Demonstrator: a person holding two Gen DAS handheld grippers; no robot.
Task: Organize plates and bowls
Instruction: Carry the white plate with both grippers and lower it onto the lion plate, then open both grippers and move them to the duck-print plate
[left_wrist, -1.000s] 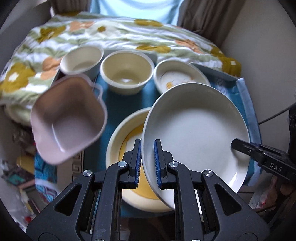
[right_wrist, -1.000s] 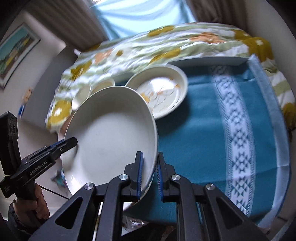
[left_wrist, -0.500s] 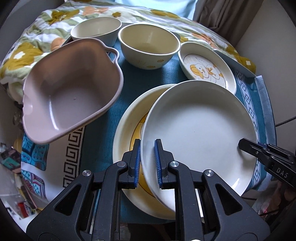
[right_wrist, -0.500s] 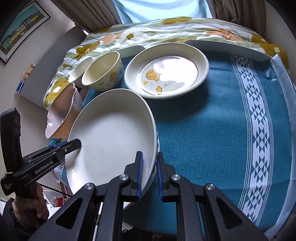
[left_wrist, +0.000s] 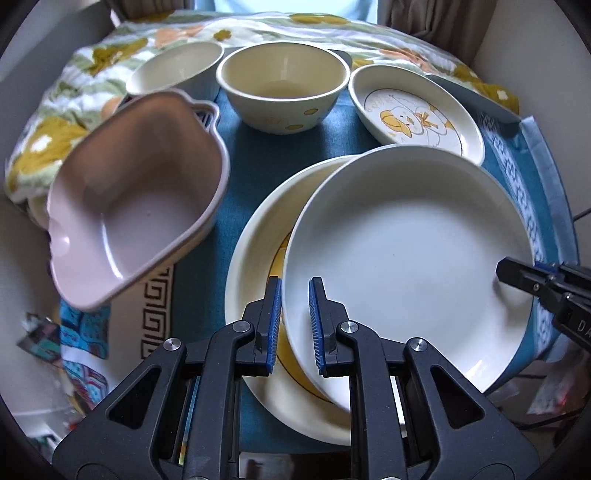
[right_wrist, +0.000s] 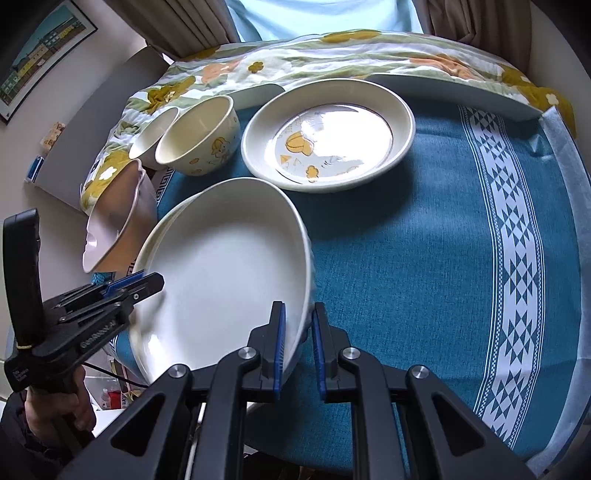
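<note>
A plain white plate (left_wrist: 402, 251) lies tilted over a larger cream plate with a yellow ring (left_wrist: 258, 236) on the blue cloth. My left gripper (left_wrist: 295, 325) is shut on the white plate's near rim. My right gripper (right_wrist: 297, 347) is shut on the opposite rim of the same plate (right_wrist: 225, 273). Each gripper shows in the other's view, left (right_wrist: 147, 282) and right (left_wrist: 517, 273). A pink handled bowl (left_wrist: 136, 218) sits to the left. Two cream bowls (left_wrist: 282, 88), (left_wrist: 173, 70) and a duck-print plate (left_wrist: 417, 114) stand at the back.
The blue patterned tablecloth (right_wrist: 443, 240) covers the table, with a white band (right_wrist: 517, 258) on the right. A floral quilt (right_wrist: 332, 55) lies behind the dishes. The pink bowl (right_wrist: 118, 214) overhangs the table's left edge.
The white plate has come down from a raised tilt and now lies over the cream plate. Both grippers have kept their hold on its rim and dropped lower.
</note>
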